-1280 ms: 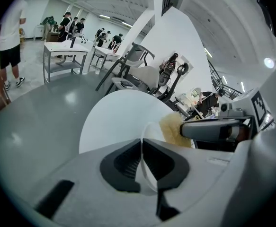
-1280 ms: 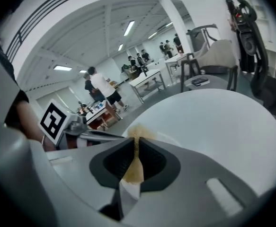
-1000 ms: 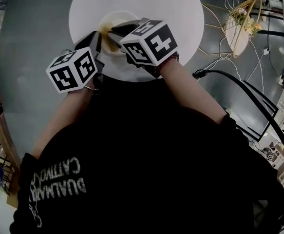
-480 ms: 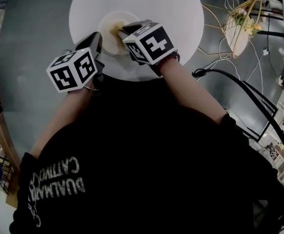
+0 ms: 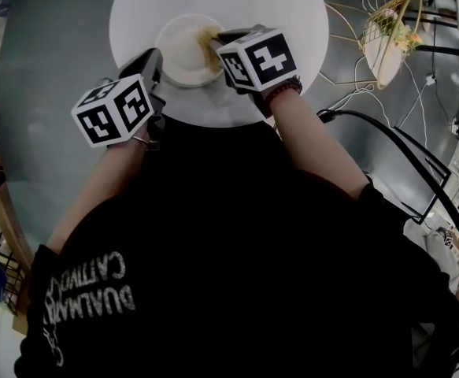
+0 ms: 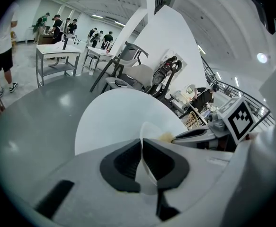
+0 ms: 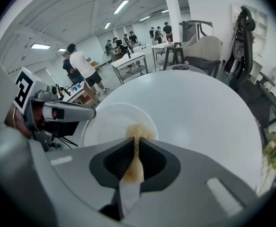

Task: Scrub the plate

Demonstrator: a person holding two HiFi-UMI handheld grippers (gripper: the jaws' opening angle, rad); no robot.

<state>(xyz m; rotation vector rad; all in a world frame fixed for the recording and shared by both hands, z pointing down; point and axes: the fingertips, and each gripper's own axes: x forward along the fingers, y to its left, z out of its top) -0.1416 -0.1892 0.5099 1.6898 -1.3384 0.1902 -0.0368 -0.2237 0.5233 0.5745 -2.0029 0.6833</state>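
A white plate (image 5: 180, 52) lies on the round white table (image 5: 284, 14). My left gripper (image 5: 152, 63) is shut on the plate's near-left rim; in the left gripper view the thin rim (image 6: 146, 148) runs edge-on between its jaws (image 6: 142, 143). My right gripper (image 5: 216, 44) is shut on a tan scrubbing sponge (image 5: 208, 38), which rests on the right side of the plate. In the right gripper view the sponge (image 7: 138, 130) sticks out from the jaws (image 7: 136, 143) onto the plate (image 7: 111, 122), with the left gripper (image 7: 57, 112) at the left.
A wire basket (image 5: 390, 30) stands on the floor to the right of the table, with cables (image 5: 371, 120) trailing near it. Chairs (image 7: 199, 44), work tables (image 6: 57, 56) and standing people (image 7: 83, 65) are in the room behind.
My right gripper has slid the sponge across the plate from its left side to its right side. The left gripper and the plate have stayed put.
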